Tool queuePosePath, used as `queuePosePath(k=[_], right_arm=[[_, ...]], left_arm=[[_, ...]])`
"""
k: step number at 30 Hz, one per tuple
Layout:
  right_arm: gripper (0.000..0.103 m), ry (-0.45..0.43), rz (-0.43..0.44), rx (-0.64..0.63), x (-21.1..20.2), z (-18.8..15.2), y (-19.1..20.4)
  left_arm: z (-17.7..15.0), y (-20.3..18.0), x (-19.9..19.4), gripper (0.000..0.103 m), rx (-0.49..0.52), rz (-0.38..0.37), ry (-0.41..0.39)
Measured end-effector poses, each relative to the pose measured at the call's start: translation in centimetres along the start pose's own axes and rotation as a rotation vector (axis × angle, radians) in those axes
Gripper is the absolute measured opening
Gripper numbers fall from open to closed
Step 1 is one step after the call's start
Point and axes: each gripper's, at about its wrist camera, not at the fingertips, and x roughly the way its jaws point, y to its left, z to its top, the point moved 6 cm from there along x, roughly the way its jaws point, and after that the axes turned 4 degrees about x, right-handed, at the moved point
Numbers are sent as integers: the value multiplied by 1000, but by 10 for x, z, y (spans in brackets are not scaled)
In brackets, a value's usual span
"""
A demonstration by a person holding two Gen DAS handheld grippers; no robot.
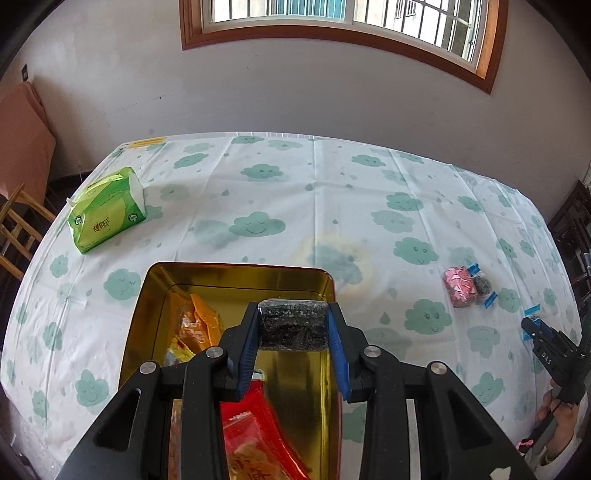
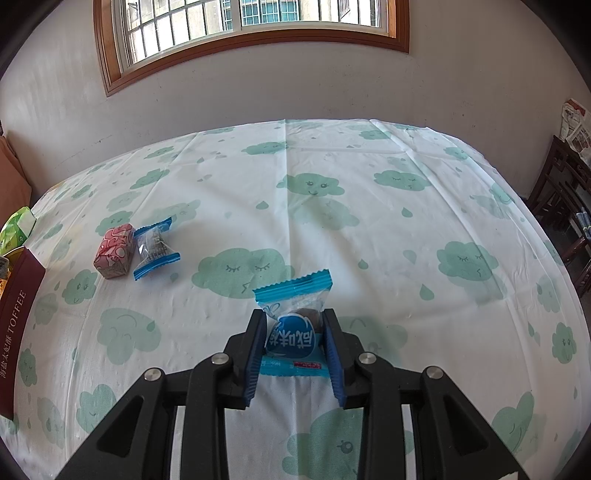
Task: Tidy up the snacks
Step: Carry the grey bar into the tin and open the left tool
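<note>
Cloud-printed tablecloth (image 2: 369, 236) is covering the table under a wood-framed window (image 2: 251, 33), and both grippers are working low over it. Nearest in the left wrist view, the left gripper (image 1: 292, 325) is pinching a dark speckled snack bar (image 1: 291, 325) between its blue pads, holding it over the open gold-lined toffee tin (image 1: 236, 273). Inside the tin, a red packet (image 1: 255, 424) is lying closest to the camera with an orange packet (image 1: 199, 325) further in. In the right wrist view, the right gripper (image 2: 295, 332) is closing its fingers against both sides of a blue-wrapped candy (image 2: 295, 325) that is resting on the cloth. Further off to the left, a pink patterned sweet (image 2: 113, 252) is sitting just beside a second blue-ended wrapped sweet (image 2: 155, 248). Farthest back, a green tissue pack (image 1: 107, 210) is lying near the table's left edge.
</note>
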Motion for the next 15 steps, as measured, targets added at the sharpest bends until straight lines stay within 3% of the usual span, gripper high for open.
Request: queuePosePath(k=[15], right_arm=[[32, 1, -15, -18, 0, 0, 1]], left_arm=[[-14, 36, 37, 31, -14, 50, 52]])
